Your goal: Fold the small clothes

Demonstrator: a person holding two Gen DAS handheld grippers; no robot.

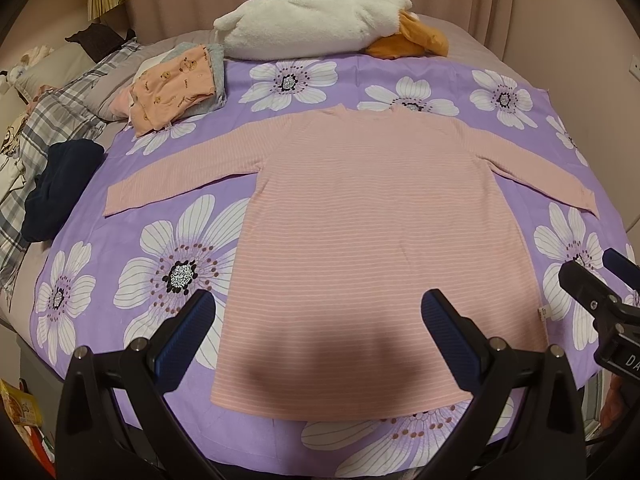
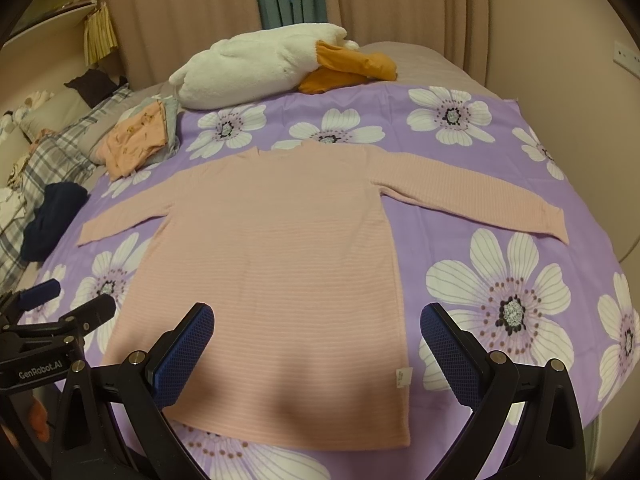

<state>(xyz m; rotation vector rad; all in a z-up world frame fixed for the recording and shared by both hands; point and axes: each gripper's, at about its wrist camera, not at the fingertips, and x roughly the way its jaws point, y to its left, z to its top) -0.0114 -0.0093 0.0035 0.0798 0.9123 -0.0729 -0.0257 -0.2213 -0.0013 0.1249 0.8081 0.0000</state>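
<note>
Pink shirt [image 1: 360, 216] lies flat on the bed [image 1: 100, 248], sleeves spread. Left gripper [image 1: 318, 320] and right gripper [image 2: 318, 332] hover over the hem, both wide open, empty. Risk: pinching the floral sheet too, dragging everything askew.

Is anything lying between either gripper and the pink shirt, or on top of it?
Nothing visible. The pink shirt lies flat with sleeves spread, bare on top. The left gripper and right gripper are open just over its hem. The folded pile and plush toy sit apart, beyond the collar.
</note>
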